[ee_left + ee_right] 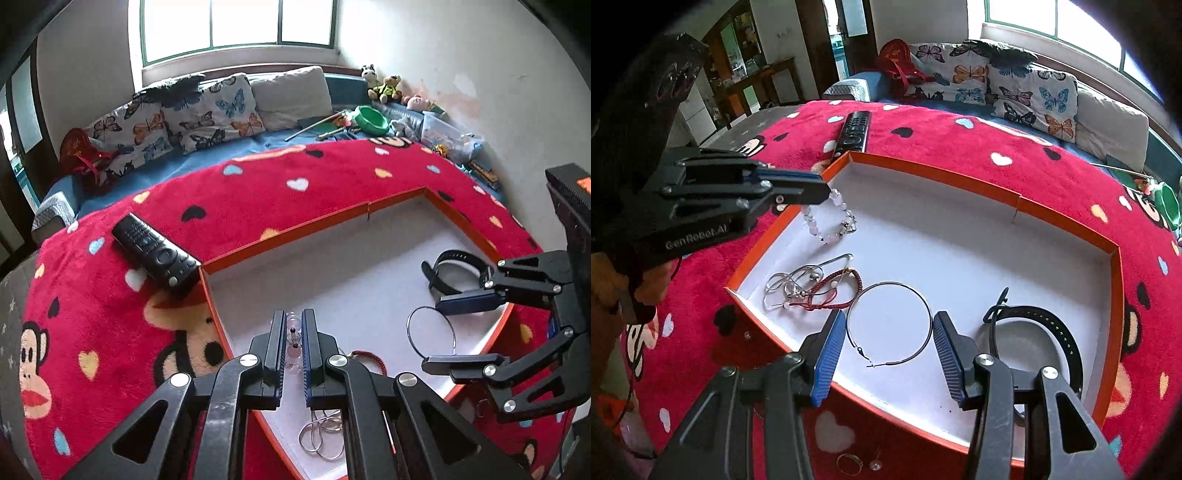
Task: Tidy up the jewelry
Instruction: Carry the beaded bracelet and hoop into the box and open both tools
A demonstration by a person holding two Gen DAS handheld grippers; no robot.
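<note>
An orange-rimmed white tray point(997, 192) lies on a red blanket. In it are a clear and pink bead bracelet point(831, 221), a tangle of silver chain point(794, 284), a red cord bracelet point(834, 291), a thin hoop point(890, 325) and a black wristband point(1045, 332). My left gripper point(293, 325) is shut on the bead bracelet point(293, 332) and holds it over the tray's left side; it also shows in the right wrist view point(823, 190). My right gripper point(889, 350) is open and empty, low over the hoop; it also shows in the left wrist view point(447, 332).
A black remote point(853, 133) lies on the blanket by the tray's far left corner. A small ring point(849, 463) and a stud point(875, 463) lie on the blanket in front of the tray. A sofa with butterfly pillows point(177, 118) stands behind.
</note>
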